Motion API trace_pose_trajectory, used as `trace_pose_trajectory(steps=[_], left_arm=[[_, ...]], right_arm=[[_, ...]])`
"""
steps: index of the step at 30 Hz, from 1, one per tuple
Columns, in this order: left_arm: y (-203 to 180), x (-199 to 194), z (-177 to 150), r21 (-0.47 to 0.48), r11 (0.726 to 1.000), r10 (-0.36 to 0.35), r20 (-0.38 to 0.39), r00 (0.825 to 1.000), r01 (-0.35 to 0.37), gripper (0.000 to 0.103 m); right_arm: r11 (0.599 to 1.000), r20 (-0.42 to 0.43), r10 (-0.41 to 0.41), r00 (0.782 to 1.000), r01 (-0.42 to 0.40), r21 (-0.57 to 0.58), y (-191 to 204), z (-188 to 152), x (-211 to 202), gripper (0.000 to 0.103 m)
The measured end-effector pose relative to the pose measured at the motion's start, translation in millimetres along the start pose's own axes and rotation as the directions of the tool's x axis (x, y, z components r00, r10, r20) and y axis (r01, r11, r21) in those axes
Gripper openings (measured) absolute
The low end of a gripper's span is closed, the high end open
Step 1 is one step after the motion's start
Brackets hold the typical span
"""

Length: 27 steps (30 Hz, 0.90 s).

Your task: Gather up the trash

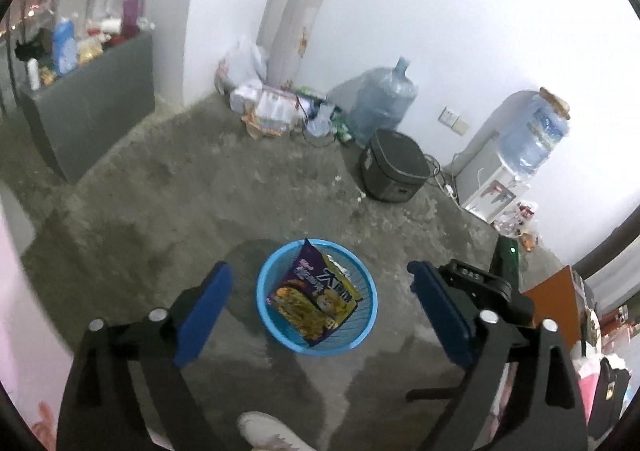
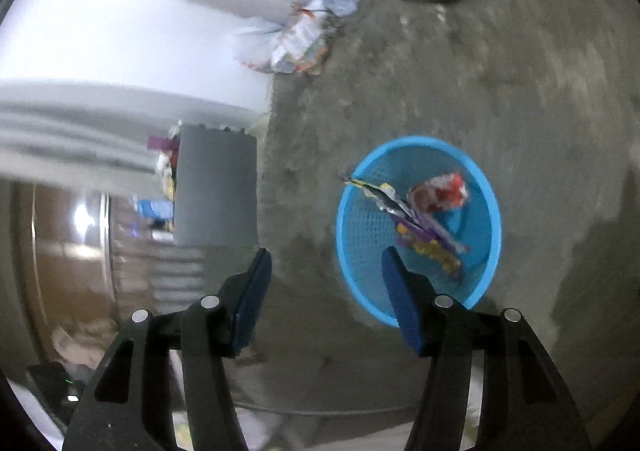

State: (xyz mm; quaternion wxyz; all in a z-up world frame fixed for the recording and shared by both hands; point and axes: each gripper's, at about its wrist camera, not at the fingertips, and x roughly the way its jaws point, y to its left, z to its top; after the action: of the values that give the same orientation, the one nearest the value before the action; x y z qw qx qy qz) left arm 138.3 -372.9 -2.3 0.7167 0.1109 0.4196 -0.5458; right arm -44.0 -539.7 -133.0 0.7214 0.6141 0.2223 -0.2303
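Best done now by lifting both tools clear of the bin and turning toward the next scrap; nothing left to release, judging by the bare pads.

Left gripper (image 1: 320,291) spread wide, blue pads empty, touching nothing, hanging above the blue mesh wastebasket (image 1: 280,339) with the basket framed between its fingers. Right gripper (image 2: 326,291) likewise parted and empty, poised over the concrete floor (image 2: 520,71), its right pad overlapping the near rim of the same wastebasket (image 2: 494,211) in view, contact not discernible.

Inside the basket: a purple-and-yellow instant noodle wrapper (image 1: 316,295) standing on edge against the wall, one corner poking above the rim, plus a crumpled red-and-white wrapper (image 2: 440,191) lying beside it nearer the bottom.

Farther out, against the white wall: a heap of plastic bags and packaging (image 1: 276,107), an empty water jug (image 1: 384,99), a dark rice cooker (image 1: 394,167), a water dispenser (image 1: 516,155). Likely more trash in that heap; worth approaching low with the fingers kept apart.
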Motion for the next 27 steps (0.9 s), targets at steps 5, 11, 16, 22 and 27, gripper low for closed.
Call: trace_pose_trajectory(steps=[5, 11, 16, 22, 27], left_arm=[[27.3, -82.5, -20.4, -0.067, 0.997, 0.040, 0.094, 0.995, -0.034, 0.097], [67.2, -179.1, -63.9, -0.172, 0.973, 0.187, 0.208, 0.960, -0.152, 0.097], [102.3, -246.7, -117.7, -0.276, 0.925, 0.333, 0.267, 0.904, -0.259, 0.098], [148.6, -311.1, -181.0, -0.517, 0.801, 0.478, 0.251, 0.842, -0.301, 0.097], [158.3, -343.1, -203.6, -0.559, 0.727, 0.592, 0.214, 0.777, -0.399, 0.097]], right_arm=[[0.979, -0.065, -0.063, 0.996, 0.049, -0.196, 34.5, -15.7, 28.9, 0.025], [0.956, -0.149, -0.144, 0.978, 0.099, -0.275, 48.8, -38.6, 77.6, 0.019], [0.894, -0.182, -0.289, 0.940, 0.198, -0.401, 53.9, -49.1, 130.1, 0.018], [0.697, -0.158, -0.603, 0.782, 0.420, -0.582, 25.2, -49.7, 241.1, 0.017], [0.549, -0.198, -0.783, 0.590, 0.505, -0.666, -28.2, -47.8, 319.9, 0.017]])
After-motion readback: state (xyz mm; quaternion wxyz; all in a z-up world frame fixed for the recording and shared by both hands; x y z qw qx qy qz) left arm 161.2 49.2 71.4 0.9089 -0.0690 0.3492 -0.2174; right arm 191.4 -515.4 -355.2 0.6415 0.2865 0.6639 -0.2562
